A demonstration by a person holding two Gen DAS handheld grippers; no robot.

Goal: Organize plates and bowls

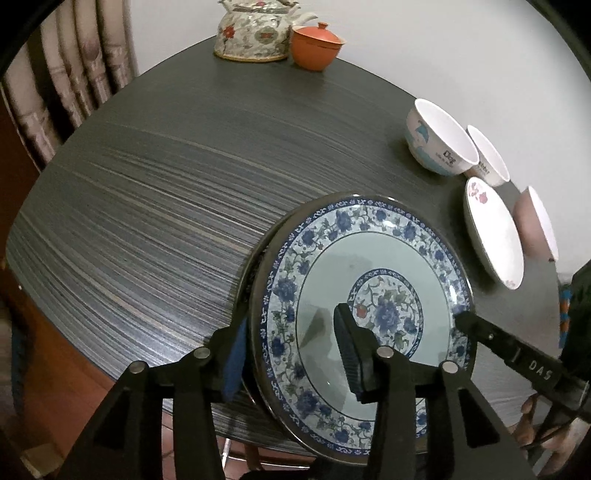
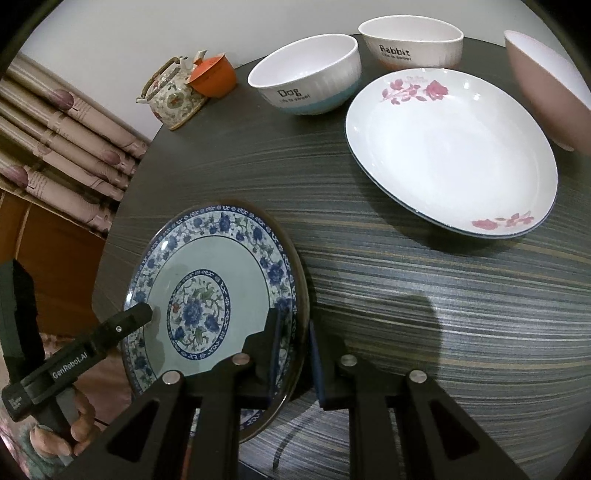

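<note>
A blue-and-white floral plate [image 1: 325,266] sits at the table's near edge, overhanging it. My left gripper [image 1: 291,317] straddles the plate's left rim: one finger stands outside the rim, the other over the pale inside, and neither pad presses on it. My right gripper [image 2: 293,321] is shut on the same plate [image 2: 207,258] at its right rim. A white plate with pink flowers [image 2: 450,147] lies to the right. Behind it stand the Dog bowl [image 2: 306,77], the Rabbit bowl [image 2: 410,40] and a pink bowl [image 2: 546,88].
A floral teapot [image 1: 255,33] and an orange lidded cup [image 1: 316,46] stand at the far edge of the dark striped table [image 1: 147,206]. A curtain [image 1: 74,74] hangs to the left. A person's hand [image 2: 55,435] grips the left gripper's handle.
</note>
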